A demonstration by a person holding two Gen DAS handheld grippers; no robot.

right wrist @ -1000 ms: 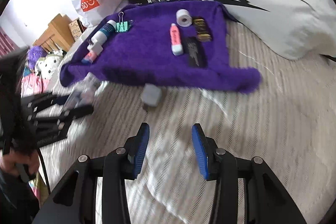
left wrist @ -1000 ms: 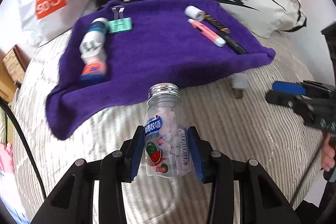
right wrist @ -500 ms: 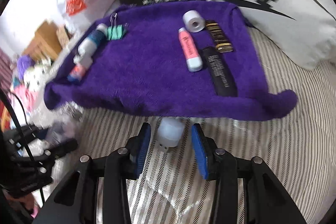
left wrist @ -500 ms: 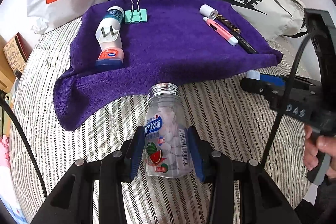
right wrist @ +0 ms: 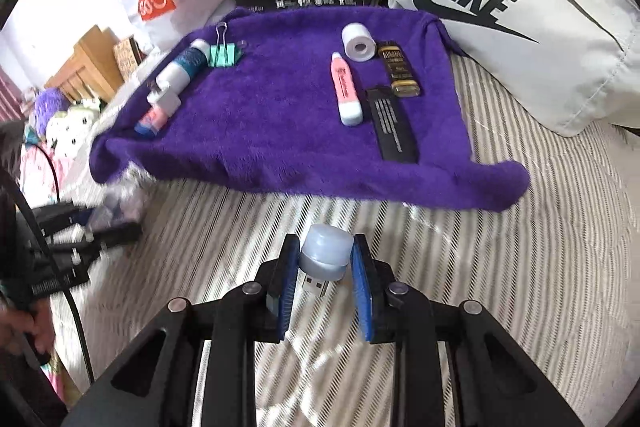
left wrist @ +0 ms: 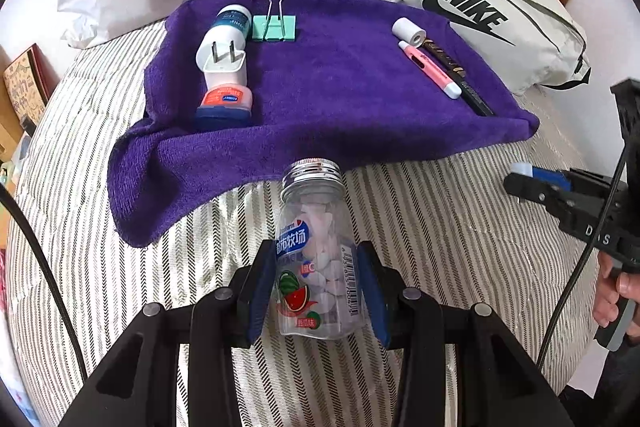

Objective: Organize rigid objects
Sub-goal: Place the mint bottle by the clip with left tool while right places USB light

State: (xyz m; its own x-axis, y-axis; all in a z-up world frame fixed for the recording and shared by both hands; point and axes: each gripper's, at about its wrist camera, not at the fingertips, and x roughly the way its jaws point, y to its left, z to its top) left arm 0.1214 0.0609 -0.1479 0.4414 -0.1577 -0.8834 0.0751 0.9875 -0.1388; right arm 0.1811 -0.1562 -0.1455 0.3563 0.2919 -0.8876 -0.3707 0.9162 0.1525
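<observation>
Clear plastic bottle (left wrist: 314,259), ribbed metal cap, purple plush towel (left wrist: 340,107)

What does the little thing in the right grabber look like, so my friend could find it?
Start at the purple towel on the striped bed. Just in front of its near edge, the right gripper pinches a small USB light. It is the only thing with a frosted bluish-white dome and a metal plug underneath.

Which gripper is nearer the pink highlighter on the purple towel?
Right. The right gripper, closing on a small USB light, sits just off the towel edge below the highlighter. The left gripper, holding the candy bottle, is farther left.
</observation>
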